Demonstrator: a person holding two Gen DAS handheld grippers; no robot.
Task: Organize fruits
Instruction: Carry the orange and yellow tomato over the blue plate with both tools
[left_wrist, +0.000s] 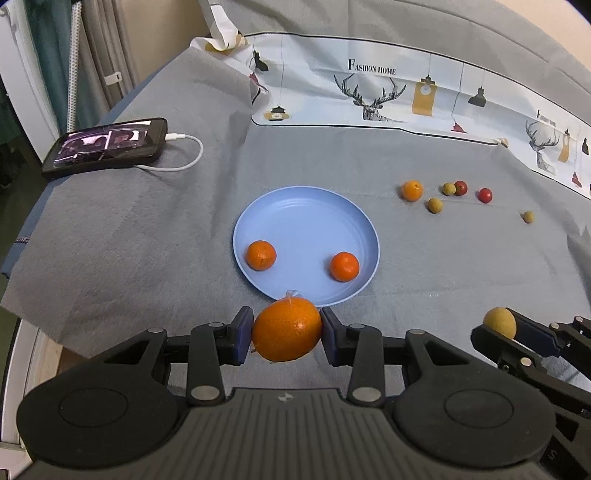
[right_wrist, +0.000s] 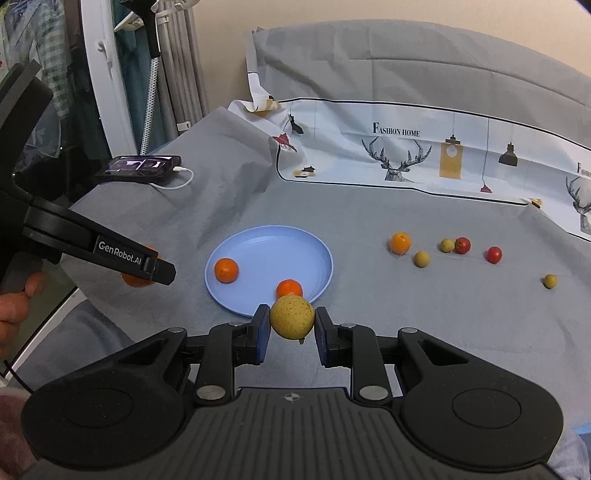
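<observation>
Left gripper (left_wrist: 287, 334) jaws were clamped on an orange (left_wrist: 287, 329) at plate (left_wrist: 354, 218)'s 6 o'clock rim; right gripper (right_wrist: 288, 328) jaws pinched a longan (right_wrist: 292, 316). Risk: released w/ momentum, either could roll off or knock the two oranges (left_wrist: 261, 255) inside.

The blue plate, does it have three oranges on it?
No, the blue plate holds only two oranges, one on its left side and one on its right; a third orange is held between the left gripper's fingers.
</observation>
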